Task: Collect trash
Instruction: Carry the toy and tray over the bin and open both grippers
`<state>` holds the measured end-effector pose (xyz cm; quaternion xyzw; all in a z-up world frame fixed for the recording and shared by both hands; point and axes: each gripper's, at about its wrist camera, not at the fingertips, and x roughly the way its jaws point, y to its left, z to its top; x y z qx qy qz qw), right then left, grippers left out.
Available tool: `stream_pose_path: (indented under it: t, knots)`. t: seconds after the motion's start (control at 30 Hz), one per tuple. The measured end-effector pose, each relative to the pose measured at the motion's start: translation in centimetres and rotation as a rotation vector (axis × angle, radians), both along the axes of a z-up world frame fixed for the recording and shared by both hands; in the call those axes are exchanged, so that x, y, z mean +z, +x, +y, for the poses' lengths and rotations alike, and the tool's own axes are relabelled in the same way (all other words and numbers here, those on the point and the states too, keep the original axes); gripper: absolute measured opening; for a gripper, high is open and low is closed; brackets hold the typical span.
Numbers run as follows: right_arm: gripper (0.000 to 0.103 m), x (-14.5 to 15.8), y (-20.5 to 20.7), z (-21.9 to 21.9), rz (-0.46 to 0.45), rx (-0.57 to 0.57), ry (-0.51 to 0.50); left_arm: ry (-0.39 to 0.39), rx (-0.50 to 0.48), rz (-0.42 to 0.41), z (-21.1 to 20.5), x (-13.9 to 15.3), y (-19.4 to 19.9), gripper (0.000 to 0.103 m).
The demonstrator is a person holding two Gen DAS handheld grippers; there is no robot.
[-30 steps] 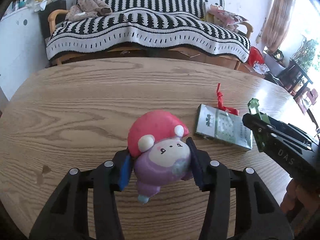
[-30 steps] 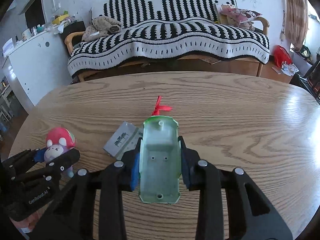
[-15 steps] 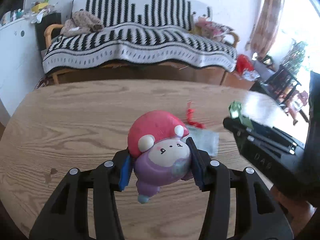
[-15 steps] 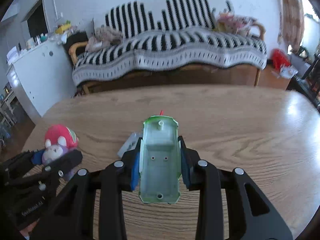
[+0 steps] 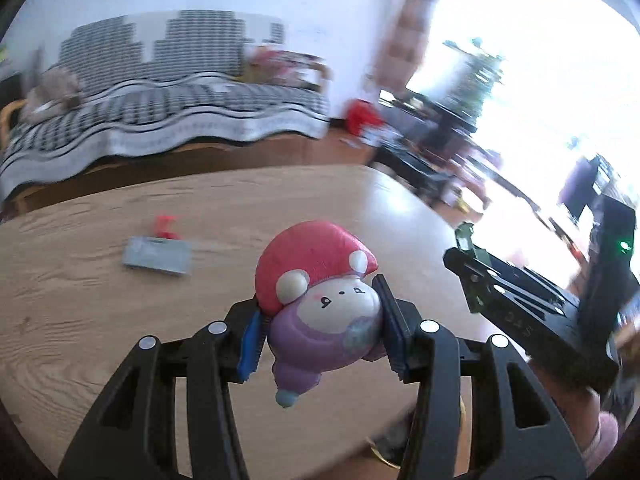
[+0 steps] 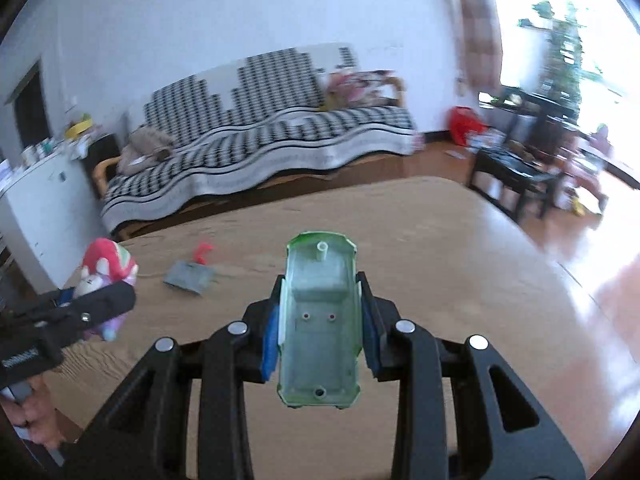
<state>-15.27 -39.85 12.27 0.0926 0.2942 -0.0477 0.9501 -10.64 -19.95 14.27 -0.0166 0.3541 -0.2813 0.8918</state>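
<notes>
My left gripper (image 5: 320, 320) is shut on a squishy mushroom toy (image 5: 320, 292) with a red cap and purple body, held above the wooden table (image 5: 100, 320). My right gripper (image 6: 320, 312) is shut on a translucent green toy car shell (image 6: 320, 320), underside up. In the left wrist view the right gripper (image 5: 472, 272) shows at the right with the green shell's tip. In the right wrist view the left gripper (image 6: 92, 304) shows at the left with the mushroom toy (image 6: 108, 268). A grey flat packet (image 5: 157, 257) and a red scrap (image 5: 166, 226) lie on the table.
A sofa with a black-and-white striped cover (image 6: 260, 140) stands behind the table. A dark low table (image 6: 516, 172) and a red bag (image 6: 464, 124) are on the floor at the right. A white cabinet (image 6: 36, 208) stands at the left. The table's right edge (image 6: 560, 268) curves nearby.
Both grippers have risen and swung to the right with their objects still held. The packet and red scrap have slid to the left in both views, and the window side came into view.
</notes>
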Motion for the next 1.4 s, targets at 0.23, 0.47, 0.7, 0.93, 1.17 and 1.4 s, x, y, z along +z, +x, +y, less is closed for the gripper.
stream_pose_path:
  t: [0.23, 0.47, 0.7, 0.93, 1.17, 1.4]
  knots:
    - [0.033, -1.3, -10.5, -10.6, 0.016, -0.187, 0.066, 0.019, -0.252, 0.116, -10.7, -3.0, -6.1, 0.049]
    - [0.033, -10.8, -13.7, -15.0, 0.214, -0.213, 0.208, 0.141, -0.289, 0.298, -17.1, -13.3, -10.9, 0.049]
    - [0.033, -19.8, -15.0, -14.5, 0.420, -0.184, 0.292, 0.321, -0.341, 0.275, -19.5, -21.2, -12.9, 0.049]
    - [0.033, -21.8, -14.8, -15.1, 0.458, -0.185, 0.327, 0.317, -0.305, 0.313, -19.6, -21.8, -11.7, 0.049]
    - [0.033, -21.7, -12.8, -14.1, 0.475, -0.174, 0.328, 0.324, -0.304, 0.327, -20.6, -22.0, -10.4, 0.050]
    - [0.033, -21.4, -12.2, -13.8, 0.472, -0.177, 0.316, 0.319, -0.322, 0.323, -20.9, -21.8, -10.9, 0.050]
